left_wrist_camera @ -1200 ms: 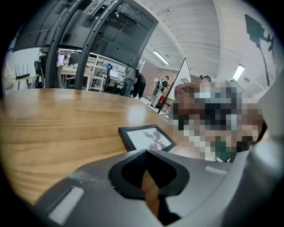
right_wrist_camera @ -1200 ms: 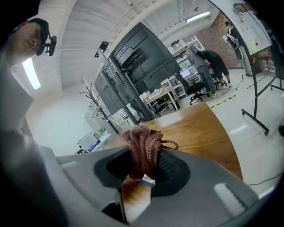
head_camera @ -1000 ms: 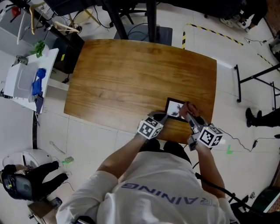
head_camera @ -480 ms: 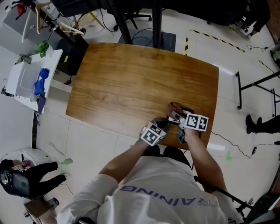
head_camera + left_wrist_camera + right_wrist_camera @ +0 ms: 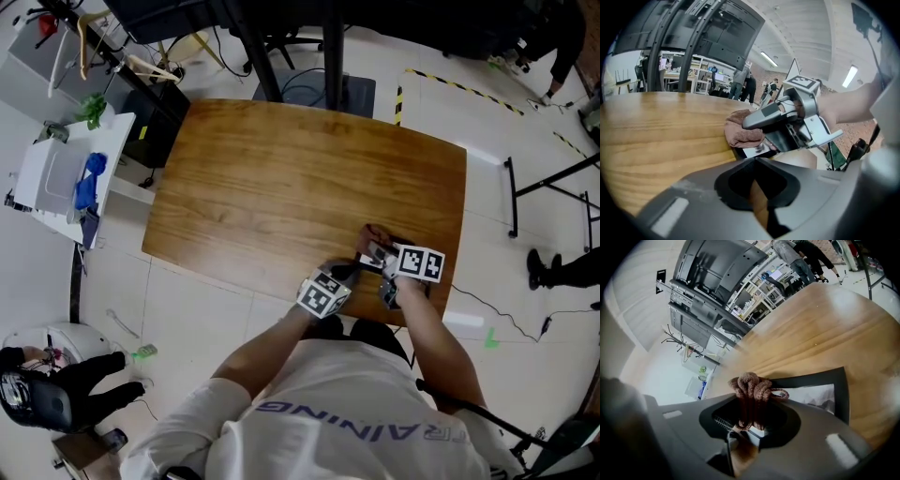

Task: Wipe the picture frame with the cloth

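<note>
A black picture frame [image 5: 811,379] with a pale print lies flat near the front right edge of the wooden table [image 5: 281,178]. My right gripper [image 5: 750,404] is shut on a bunched reddish-brown cloth [image 5: 752,385] and presses it on the frame's left part. In the head view the right gripper [image 5: 375,248] covers most of the frame, with the cloth [image 5: 372,234] showing at its tip. My left gripper [image 5: 352,270] sits at the frame's near left edge, jaws shut on it. The left gripper view shows the cloth [image 5: 743,129] and the frame [image 5: 754,151] just beyond my left gripper [image 5: 757,161].
The table's front edge runs right under both grippers. A white cart [image 5: 56,173] with a blue item stands off the table's left end. Black stand legs [image 5: 328,47] and cables lie on the floor behind the table. A person [image 5: 56,384] crouches at lower left.
The right gripper with the cloth has swept from the frame's right side leftward across it, now covering most of the frame. The left gripper has stayed at the frame's edge.
</note>
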`<state>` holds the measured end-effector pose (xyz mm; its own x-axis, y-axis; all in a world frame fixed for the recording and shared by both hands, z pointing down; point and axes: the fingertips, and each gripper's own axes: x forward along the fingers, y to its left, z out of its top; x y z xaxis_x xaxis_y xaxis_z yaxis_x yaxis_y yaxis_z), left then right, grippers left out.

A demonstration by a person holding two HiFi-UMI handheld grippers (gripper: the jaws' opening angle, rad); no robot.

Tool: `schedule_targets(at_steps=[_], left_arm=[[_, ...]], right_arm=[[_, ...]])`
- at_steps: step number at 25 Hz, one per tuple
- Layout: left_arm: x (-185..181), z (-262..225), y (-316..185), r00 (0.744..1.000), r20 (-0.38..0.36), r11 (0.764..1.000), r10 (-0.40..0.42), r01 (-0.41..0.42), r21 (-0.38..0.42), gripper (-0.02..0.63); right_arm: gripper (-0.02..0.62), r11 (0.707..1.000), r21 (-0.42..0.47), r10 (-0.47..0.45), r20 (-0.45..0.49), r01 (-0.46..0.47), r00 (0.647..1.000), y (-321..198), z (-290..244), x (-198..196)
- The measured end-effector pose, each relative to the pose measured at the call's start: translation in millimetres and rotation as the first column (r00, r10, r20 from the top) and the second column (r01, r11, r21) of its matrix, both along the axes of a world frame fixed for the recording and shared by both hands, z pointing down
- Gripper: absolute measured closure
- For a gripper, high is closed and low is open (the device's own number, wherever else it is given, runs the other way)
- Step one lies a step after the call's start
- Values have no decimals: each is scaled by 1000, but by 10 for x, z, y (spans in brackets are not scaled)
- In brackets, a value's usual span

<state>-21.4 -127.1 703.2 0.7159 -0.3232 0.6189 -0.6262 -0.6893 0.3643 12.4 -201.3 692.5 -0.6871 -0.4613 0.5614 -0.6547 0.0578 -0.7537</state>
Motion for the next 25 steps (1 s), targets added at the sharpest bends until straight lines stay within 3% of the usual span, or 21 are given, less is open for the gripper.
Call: schedule_targets(at_steps=[8,16,25], left_arm=[[-32,10,-123,997,-10,994,-76,75,-82,600],[-34,7,-134,997,-5,994,-81,81,-69,600],[-35,3,-125,997,-4,995,-80,80,-65,600]], right_arm=[[477,1000,-17,-5,-16,4,1000,10,26,1],[474,1000,-23,-3,-49,2,999,54,27,113],[472,999,-21,31,-103,-33,994,187,19,558]])
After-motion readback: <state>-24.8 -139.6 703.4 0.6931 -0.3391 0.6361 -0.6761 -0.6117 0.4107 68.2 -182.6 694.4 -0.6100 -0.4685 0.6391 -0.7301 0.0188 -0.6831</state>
